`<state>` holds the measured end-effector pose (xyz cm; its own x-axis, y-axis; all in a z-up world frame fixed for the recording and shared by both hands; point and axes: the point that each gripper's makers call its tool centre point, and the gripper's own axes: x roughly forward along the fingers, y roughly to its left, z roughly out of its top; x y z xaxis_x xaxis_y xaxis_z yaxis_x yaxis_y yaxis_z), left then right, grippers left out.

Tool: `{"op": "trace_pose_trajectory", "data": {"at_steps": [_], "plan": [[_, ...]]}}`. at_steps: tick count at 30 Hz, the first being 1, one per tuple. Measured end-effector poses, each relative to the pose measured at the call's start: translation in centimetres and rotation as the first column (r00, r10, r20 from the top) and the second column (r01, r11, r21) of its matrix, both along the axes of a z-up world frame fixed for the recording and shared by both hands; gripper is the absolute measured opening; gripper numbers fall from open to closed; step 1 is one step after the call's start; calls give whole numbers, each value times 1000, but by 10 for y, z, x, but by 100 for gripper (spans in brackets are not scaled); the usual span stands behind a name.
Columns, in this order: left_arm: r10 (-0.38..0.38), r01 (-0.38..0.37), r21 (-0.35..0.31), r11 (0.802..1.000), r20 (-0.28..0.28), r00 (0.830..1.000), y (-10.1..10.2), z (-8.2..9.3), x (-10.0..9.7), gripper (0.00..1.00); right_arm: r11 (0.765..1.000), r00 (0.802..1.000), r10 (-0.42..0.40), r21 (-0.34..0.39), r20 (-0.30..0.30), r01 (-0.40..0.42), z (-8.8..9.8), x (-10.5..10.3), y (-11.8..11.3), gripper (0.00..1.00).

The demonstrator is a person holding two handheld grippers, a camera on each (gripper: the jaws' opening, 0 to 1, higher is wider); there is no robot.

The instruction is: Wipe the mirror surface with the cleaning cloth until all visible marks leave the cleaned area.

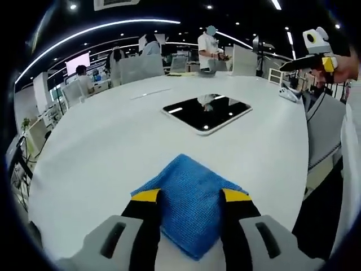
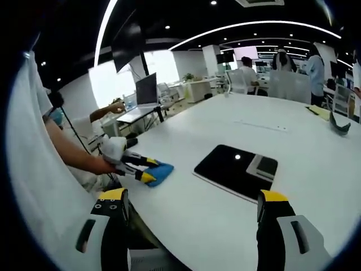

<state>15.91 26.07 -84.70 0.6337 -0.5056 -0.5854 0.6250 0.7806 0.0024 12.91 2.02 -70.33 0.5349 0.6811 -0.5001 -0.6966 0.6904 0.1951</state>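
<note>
A folded blue cleaning cloth point(image 1: 189, 200) lies flat on the white table, between the jaws of my left gripper point(image 1: 192, 196), which stands open around it. Beyond it lies the mirror point(image 1: 207, 111), a dark rounded rectangle reflecting ceiling lights. In the right gripper view the mirror point(image 2: 237, 170) lies ahead on the table, and my right gripper point(image 2: 194, 199) is held open above the table edge with nothing between its jaws. The left gripper point(image 2: 140, 167) shows there at the left, over the blue cloth point(image 2: 159, 172). The right gripper point(image 1: 317, 52) appears at the upper right of the left gripper view.
The large white round table point(image 1: 101, 152) has its near edge close below. A person's hand and sleeve point(image 2: 73, 155) hold the left gripper. Chairs, desks, monitors and several people stand beyond the far side of the table. A small white object point(image 1: 289, 94) rests near the right edge.
</note>
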Motion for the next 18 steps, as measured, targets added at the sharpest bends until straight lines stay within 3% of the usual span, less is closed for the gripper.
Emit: {"op": "trace_pose_trajectory", "data": {"at_steps": [9,13,18], "plan": [[19,-19,-15,1000,-26,999,-1,2,-1,54,1000,1000,-5,4,1,5,1,6,-1,95],[36,-37,-23,999,-47,998,-3,9,-2,67,1000,1000,-11,10,7,11,2,9,-2,95],[3,-5,-45,999,-41,999,-13,24,-7,78,1000,1000,-13,15,9,13,1,11,-3,95]]}}
